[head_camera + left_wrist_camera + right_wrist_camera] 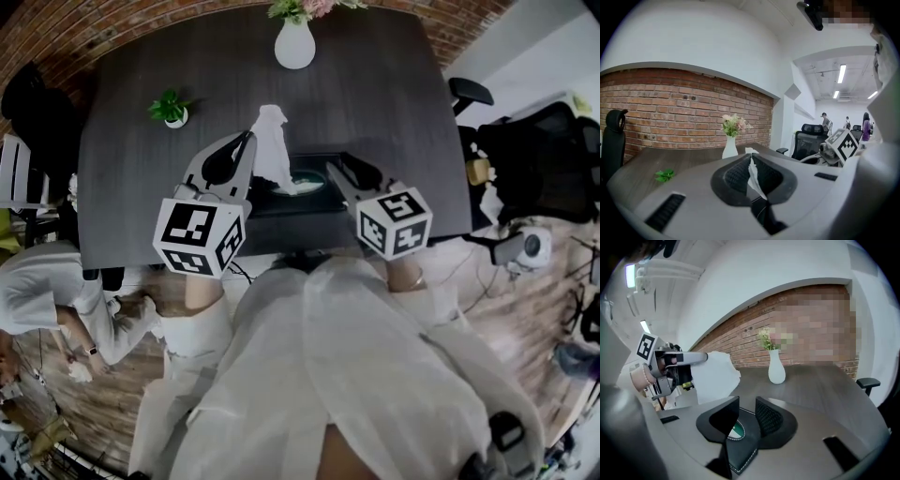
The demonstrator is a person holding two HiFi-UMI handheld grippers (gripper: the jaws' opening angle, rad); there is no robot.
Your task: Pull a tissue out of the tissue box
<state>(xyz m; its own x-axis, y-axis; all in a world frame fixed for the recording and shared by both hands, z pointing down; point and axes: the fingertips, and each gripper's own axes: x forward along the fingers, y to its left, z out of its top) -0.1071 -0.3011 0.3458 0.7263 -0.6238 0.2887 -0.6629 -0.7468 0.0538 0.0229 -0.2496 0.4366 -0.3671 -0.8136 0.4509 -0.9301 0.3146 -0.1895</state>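
A black tissue box (302,202) lies near the front edge of the dark table (375,103). My left gripper (250,137) is shut on a white tissue (271,142) and holds it above the box's left end; the tissue's lower end still reaches the box's oval opening. In the left gripper view the tissue (753,180) runs as a thin strip between the closed pads. My right gripper (336,168) hovers over the box's right end. In the right gripper view its jaws (747,411) stand a little apart with nothing between them, and the box (740,451) lies beneath.
A white vase (294,45) with flowers stands at the table's far edge, a small potted plant (172,109) at the far left. Black office chairs (548,150) stand to the right. A person in white (42,300) is at the left, beside the table.
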